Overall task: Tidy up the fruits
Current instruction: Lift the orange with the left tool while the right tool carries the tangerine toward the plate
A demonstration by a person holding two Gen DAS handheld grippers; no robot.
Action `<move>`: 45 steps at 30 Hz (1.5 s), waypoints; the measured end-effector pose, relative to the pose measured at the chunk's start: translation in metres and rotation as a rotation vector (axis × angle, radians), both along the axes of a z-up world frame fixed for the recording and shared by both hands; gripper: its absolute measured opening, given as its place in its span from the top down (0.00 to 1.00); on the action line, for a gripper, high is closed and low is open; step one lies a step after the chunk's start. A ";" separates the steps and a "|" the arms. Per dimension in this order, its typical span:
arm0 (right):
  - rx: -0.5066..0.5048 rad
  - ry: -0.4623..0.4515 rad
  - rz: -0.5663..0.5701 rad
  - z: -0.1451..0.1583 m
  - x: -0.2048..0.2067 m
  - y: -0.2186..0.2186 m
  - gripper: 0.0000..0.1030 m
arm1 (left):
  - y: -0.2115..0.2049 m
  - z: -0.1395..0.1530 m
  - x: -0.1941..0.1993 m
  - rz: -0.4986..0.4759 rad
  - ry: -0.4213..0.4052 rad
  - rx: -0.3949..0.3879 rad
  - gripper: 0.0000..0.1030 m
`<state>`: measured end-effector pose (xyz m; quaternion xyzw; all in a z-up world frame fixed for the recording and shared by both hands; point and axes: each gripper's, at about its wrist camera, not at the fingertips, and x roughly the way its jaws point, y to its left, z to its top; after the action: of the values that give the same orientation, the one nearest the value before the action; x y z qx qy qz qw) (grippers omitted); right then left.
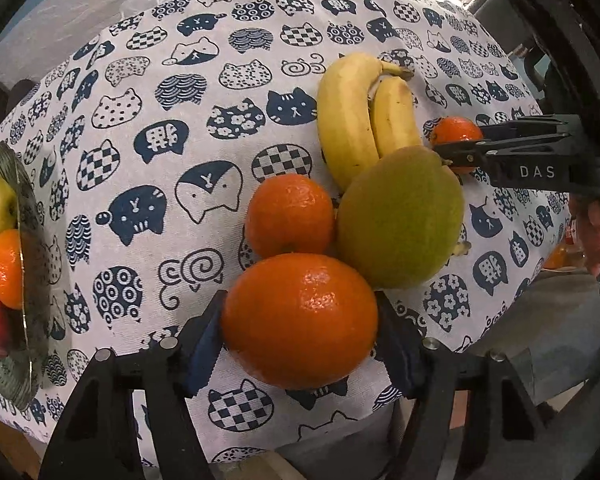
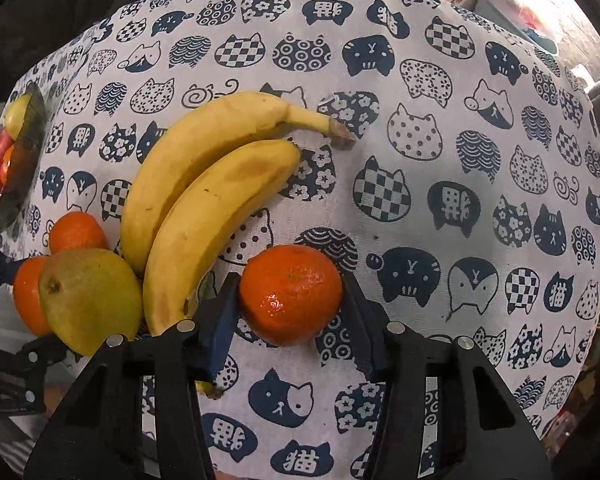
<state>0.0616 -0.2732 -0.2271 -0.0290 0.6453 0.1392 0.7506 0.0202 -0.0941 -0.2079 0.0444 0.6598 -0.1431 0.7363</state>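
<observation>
Loose fruit on the cat-print tablecloth (image 1: 148, 208): three orange citrus, two yellow bananas (image 1: 360, 120), one green-yellow mango (image 1: 400, 220). Large glossy orange (image 1: 300, 320), nearest the table edge, sits between the pads of the left gripper (image 1: 300, 340), which press its sides. Medium orange (image 1: 290, 216) lies just behind, touching the mango. Small dimpled tangerine (image 2: 290, 294) lies beside the bananas, clamped in the right gripper (image 2: 290, 312); both grippers point down. Ribbed glass bowl (image 1: 32, 280), far left, holds more fruit.
</observation>
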 end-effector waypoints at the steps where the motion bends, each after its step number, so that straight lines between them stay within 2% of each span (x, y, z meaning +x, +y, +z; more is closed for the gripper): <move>1: -0.001 -0.010 -0.001 0.003 -0.001 0.000 0.52 | 0.002 0.001 0.000 0.004 -0.004 -0.002 0.31; 12: 0.028 -0.132 -0.003 0.055 -0.013 0.008 0.53 | 0.021 0.035 0.008 0.051 -0.096 -0.013 0.31; 19: 0.054 -0.232 0.020 0.083 -0.007 0.012 0.53 | 0.024 0.049 0.015 0.084 -0.141 -0.017 0.31; 31: 0.112 -0.380 0.093 0.131 -0.014 0.039 0.53 | 0.034 0.079 0.017 0.080 -0.237 -0.004 0.31; 45: 0.160 -0.391 0.179 0.142 -0.012 0.090 0.53 | 0.068 0.100 0.009 0.140 -0.289 0.001 0.31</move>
<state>0.0492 -0.1832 -0.0854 -0.0526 0.4694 0.2476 0.8459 0.0289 -0.0259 -0.1077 0.0188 0.5487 -0.0830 0.8317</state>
